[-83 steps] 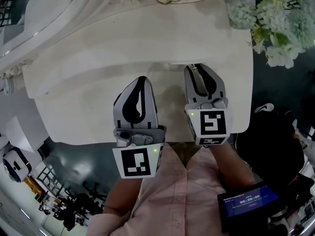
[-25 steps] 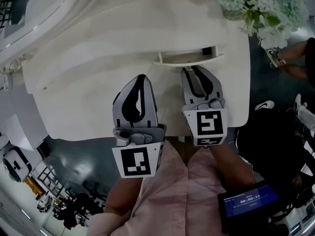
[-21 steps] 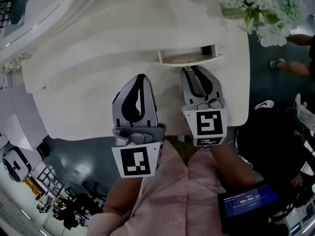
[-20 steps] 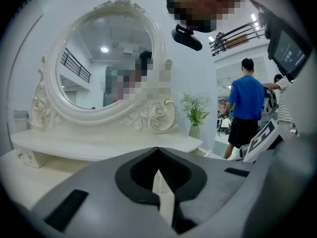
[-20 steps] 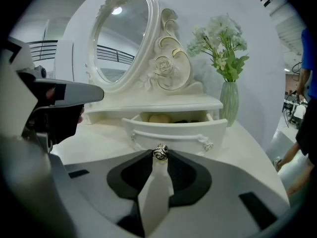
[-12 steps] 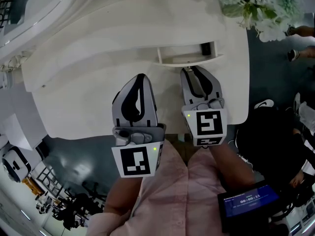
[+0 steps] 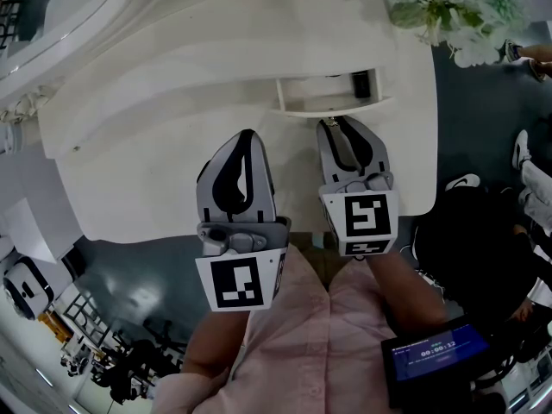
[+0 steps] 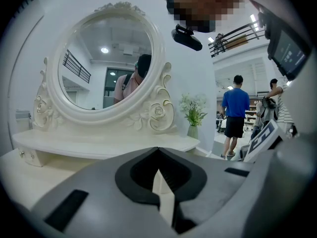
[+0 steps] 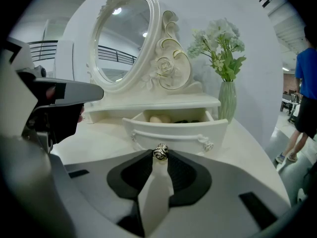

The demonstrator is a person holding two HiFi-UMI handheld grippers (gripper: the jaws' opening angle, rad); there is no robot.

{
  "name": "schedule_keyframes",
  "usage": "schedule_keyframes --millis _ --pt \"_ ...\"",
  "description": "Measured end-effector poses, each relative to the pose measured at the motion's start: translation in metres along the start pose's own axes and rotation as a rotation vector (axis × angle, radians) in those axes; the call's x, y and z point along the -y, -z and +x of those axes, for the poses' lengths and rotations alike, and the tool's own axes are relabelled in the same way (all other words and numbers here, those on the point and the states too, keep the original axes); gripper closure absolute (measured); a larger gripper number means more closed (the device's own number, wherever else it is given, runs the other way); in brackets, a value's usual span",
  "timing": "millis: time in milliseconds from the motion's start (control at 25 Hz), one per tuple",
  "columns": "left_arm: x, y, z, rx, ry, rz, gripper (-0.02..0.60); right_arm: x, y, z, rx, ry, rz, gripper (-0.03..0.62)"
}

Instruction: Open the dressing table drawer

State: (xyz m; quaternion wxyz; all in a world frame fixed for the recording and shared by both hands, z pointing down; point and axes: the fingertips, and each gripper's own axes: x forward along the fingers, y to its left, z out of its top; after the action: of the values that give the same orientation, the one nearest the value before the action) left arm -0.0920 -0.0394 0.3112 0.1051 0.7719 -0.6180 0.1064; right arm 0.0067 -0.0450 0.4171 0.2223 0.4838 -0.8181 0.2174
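The small cream dressing table (image 7: 216,67) stands on the white tabletop, its oval mirror (image 8: 106,63) plain in the left gripper view. Its drawer (image 7: 332,95) stands pulled out toward me, and the right gripper view shows the curved drawer front (image 9: 183,133). My right gripper (image 7: 336,121) is shut on the drawer's round metal knob (image 9: 160,151), which sits at the tips of the right gripper (image 9: 159,156). Inside the drawer lie a pale rounded thing (image 9: 159,118) and a dark one (image 7: 360,83). My left gripper (image 7: 247,136) hovers shut and empty over the tabletop to the left. The left gripper (image 8: 158,151) holds nothing.
A vase (image 9: 228,100) of white flowers (image 7: 448,7) stands just right of the drawer, near the table's right edge (image 7: 434,128). A person in blue (image 8: 235,113) stands on the floor beyond. The near table edge (image 7: 172,235) lies under my grippers.
The drawer has slid farther out of the dressing table, showing more of its inside. Both grippers keep their places in the picture.
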Motion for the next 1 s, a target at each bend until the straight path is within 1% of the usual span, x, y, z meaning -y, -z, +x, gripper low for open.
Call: schedule_keyframes --millis 320,520,1000 --pt "-0.002 0.000 -0.006 0.007 0.004 0.016 0.574 -0.003 0.001 -0.002 0.003 0.006 0.000 0.488" --pt "-0.004 -0.001 -0.009 0.010 0.002 0.006 0.574 -0.003 0.001 -0.004 0.002 0.011 0.002 0.488" --pt "-0.005 0.001 -0.010 0.013 0.004 0.012 0.574 -0.003 0.005 -0.004 -0.003 0.016 0.002 0.488"
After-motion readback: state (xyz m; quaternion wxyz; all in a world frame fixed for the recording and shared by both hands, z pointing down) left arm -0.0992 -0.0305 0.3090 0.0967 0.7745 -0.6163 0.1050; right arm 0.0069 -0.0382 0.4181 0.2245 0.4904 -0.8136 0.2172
